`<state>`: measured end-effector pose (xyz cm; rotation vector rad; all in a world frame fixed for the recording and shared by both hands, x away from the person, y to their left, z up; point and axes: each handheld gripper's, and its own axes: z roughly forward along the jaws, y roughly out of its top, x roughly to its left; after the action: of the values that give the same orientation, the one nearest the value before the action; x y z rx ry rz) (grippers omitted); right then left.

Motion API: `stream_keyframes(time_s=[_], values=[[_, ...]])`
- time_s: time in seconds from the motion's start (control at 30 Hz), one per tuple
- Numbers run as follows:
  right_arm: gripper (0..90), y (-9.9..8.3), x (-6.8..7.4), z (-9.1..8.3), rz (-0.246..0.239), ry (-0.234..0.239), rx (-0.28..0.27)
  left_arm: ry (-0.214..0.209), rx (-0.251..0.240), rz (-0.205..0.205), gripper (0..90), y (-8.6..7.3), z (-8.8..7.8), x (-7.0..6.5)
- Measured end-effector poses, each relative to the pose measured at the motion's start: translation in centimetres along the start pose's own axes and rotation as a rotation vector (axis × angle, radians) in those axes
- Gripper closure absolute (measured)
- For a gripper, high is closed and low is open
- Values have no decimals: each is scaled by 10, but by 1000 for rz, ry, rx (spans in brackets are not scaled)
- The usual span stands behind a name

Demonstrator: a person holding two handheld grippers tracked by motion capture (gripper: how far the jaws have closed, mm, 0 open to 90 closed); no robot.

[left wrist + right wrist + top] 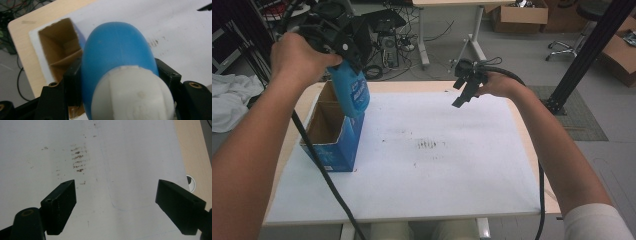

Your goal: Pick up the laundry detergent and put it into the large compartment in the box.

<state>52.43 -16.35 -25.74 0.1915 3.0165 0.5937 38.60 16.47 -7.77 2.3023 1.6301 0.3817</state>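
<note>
A blue plastic bottle [351, 92] with a white cap [132, 96], possibly detergent, hangs bottom-down over the open blue cardboard box [332, 131] near the table's [422, 200] left edge, clamped between the jaws of the left gripper [120, 77]. The right gripper [464, 95] hovers above the far right part of the white tabletop sheet [120, 157], jaws spread wide and holding nothing.

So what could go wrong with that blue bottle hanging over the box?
The bottle is rounded and smooth, pinched only at its sides by the left gripper, so it might slip or twist. It hangs near the box wall, not its middle, so it may catch the rim or tip the box.
</note>
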Motion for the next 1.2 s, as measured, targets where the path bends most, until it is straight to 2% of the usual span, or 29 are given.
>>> stream_keyframes(time_s=[0.23, 0.43, 0.67, 0.83, 0.93, 0.97, 1.2], values=[[172, 0, 0, -1, -6, 6, -12, 37, 19, -35, 375, -6, -4, 10], [171, -3, 1, -6, -1, -3, -20, 41, 24, -62, 375, -10, -3, 15], [171, -2, 4, -9, -5, -9, -17, 48, 29, -74, 376, -15, -4, 21], [172, -2, 6, -12, -6, -11, -18, 67, 42, -108, 376, -20, 1, 31], [171, -3, 5, -11, -4, -13, -20, 77, 49, -111, 376, -21, 3, 35], [171, -3, 5, -11, -2, -12, -16, 88, 51, -121, 376, -23, 6, 40], [171, -5, 2, -10, 2, -10, -11, 94, 62, -147, 376, -27, 18, 52]])
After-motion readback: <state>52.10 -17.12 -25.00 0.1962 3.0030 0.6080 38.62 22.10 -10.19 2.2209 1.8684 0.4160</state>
